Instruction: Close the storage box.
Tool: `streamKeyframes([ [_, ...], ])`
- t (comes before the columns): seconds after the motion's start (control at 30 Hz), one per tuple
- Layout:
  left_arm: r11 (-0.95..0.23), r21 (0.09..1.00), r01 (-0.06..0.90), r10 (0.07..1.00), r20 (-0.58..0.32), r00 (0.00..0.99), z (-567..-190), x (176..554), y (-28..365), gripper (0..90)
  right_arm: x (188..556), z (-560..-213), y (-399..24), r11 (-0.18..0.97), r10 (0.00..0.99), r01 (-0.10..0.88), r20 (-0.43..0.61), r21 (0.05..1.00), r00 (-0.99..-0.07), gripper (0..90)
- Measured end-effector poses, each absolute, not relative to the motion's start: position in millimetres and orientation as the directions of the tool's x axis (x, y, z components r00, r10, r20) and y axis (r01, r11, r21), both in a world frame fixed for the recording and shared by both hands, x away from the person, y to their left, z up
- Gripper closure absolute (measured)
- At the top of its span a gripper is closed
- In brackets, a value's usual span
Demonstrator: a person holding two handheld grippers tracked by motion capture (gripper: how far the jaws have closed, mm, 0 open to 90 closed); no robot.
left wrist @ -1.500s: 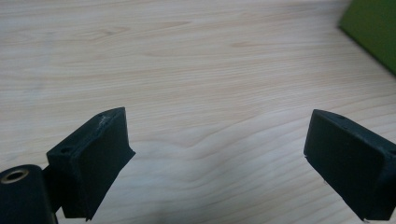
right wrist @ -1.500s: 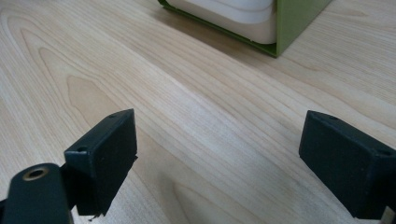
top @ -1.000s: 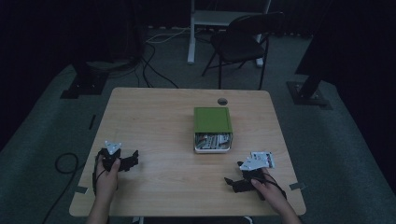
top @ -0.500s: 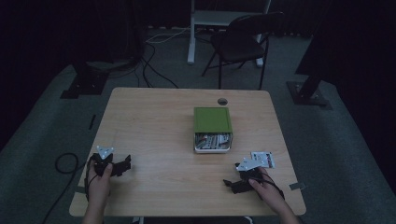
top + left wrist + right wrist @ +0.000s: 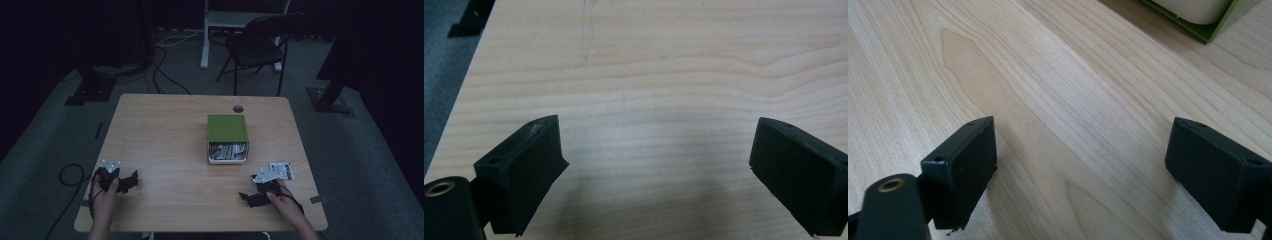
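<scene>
A green-lidded box [image 5: 227, 128] sits mid-table, and its white tray [image 5: 228, 153] sticks out toward me with several small items inside. My left gripper [image 5: 129, 181] rests low over the front left of the table [image 5: 165, 140], well apart from the box. Its jaws are wide apart over bare wood [image 5: 656, 170]. My right gripper [image 5: 248, 198] is at the front right and points left, also open with nothing between its jaws [image 5: 1080, 172]. A corner of the green box [image 5: 1220, 25] appears at the top right of the right gripper view.
A white printed card [image 5: 282, 171] lies flat just behind my right hand. A round cable hole [image 5: 238, 108] sits near the table's far edge. Beyond the table stand a dark chair [image 5: 260, 45] and stand bases on the floor.
My left gripper has shifted a little toward the front left edge of the table. The right gripper and the box have stayed put.
</scene>
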State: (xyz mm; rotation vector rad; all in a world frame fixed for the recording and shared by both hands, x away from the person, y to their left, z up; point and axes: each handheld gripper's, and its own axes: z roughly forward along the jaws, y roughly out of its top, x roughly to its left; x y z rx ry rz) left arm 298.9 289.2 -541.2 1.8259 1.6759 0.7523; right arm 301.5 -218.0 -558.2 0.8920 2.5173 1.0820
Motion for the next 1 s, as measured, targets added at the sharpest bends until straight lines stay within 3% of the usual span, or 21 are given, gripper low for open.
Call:
streamKeyframes([
  [0.37, -0.029, 0.678, 0.734, 0.998, 0.055, -0.012, -547, 296, 300, 7.8, 301, -558, -218, 0.534, 0.629, 0.436, 0.004, 0.724, -0.778, 12.8],
  [0.53, 0.021, 0.663, 0.748, 0.999, 0.010, -0.038, -549, 296, 304, 7.8, 301, -558, -218, 0.534, 0.628, 0.435, 0.004, 0.725, -0.778, 12.8],
  [0.67, -0.016, 0.699, 0.714, 1.000, 0.011, 0.011, -553, 297, 302, 7.8, 301, -558, -218, 0.534, 0.628, 0.435, 0.004, 0.725, -0.778, 12.8],
  [1.0, -0.013, 0.701, 0.713, 1.000, 0.010, 0.008, -553, 298, 300, 7.8, 301, -558, -218, 0.535, 0.628, 0.435, 0.004, 0.725, -0.778, 12.8],
])
